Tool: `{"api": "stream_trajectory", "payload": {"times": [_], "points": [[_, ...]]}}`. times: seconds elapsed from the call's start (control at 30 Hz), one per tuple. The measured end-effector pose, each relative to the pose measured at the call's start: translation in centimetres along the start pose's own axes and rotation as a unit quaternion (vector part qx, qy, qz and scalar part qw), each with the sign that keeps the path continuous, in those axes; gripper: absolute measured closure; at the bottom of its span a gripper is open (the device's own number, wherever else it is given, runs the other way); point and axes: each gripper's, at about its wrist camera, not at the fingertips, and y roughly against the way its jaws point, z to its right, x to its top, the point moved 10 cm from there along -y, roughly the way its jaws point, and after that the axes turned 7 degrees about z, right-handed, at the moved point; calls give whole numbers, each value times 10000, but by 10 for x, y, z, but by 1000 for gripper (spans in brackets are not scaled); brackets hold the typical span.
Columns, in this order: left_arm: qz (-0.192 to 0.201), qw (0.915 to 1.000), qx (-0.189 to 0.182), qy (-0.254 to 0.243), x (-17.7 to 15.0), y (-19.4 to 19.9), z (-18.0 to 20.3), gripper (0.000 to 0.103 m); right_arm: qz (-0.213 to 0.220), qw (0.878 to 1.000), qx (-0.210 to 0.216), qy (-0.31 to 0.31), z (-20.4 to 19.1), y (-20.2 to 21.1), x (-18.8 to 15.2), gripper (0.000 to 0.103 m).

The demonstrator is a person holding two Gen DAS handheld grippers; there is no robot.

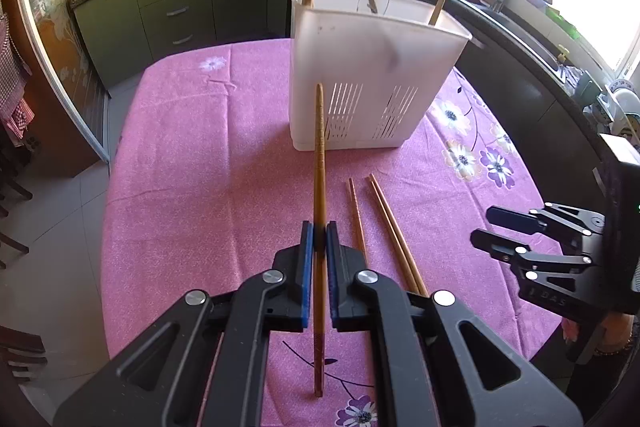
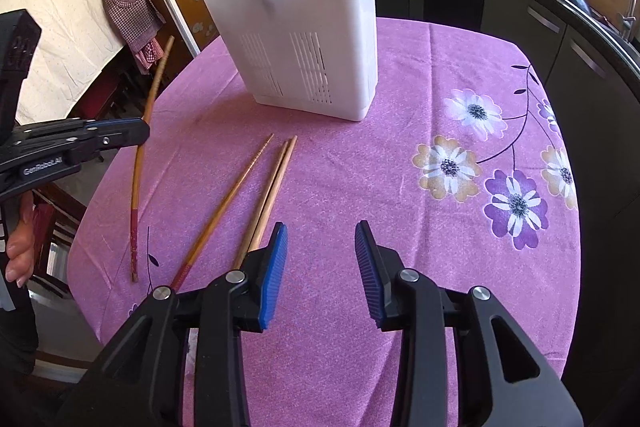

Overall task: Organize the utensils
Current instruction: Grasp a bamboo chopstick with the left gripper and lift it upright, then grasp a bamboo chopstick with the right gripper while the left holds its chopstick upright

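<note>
Wooden chopstick [image 1: 319, 163] pinched in my left gripper [image 1: 319, 233] | right gripper [image 2: 321, 259] spread, empty | right view alone shows my hand [image 2: 18, 247] | bare tablecloth [image 2: 400, 167] ahead.

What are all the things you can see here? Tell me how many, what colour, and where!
held chopstick: one, brown, clamped in the left gripper.
loose chopsticks: three, brown, lying on the tablecloth.
utensil holder: one, white, standing on the table, chopsticks and a clear spoon inside.
tablecloth: one, pink with flowers, over the table.
left gripper: one, black with blue pads, shut on the chopstick.
right gripper: one, black with blue pads, open, nothing between.
</note>
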Motion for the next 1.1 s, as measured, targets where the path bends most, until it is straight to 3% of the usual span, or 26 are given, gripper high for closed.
{"api": "stream_trajectory", "payload": {"times": [0.23,0.4,0.5,1.1], "points": [[522,9986,6,-75,6,43,0,96,-428,9988,221,-45,-13,-33,5,68],[730,9971,19,-223,7,60,3,96,-630,9977,265,-5,-23,-51,8,77],[763,9967,-7,-267,6,63,3,97,-689,9974,208,55,-26,-57,8,82],[786,9965,-28,-281,5,63,3,96,-911,9950,-177,357,-44,-81,6,82]]}}
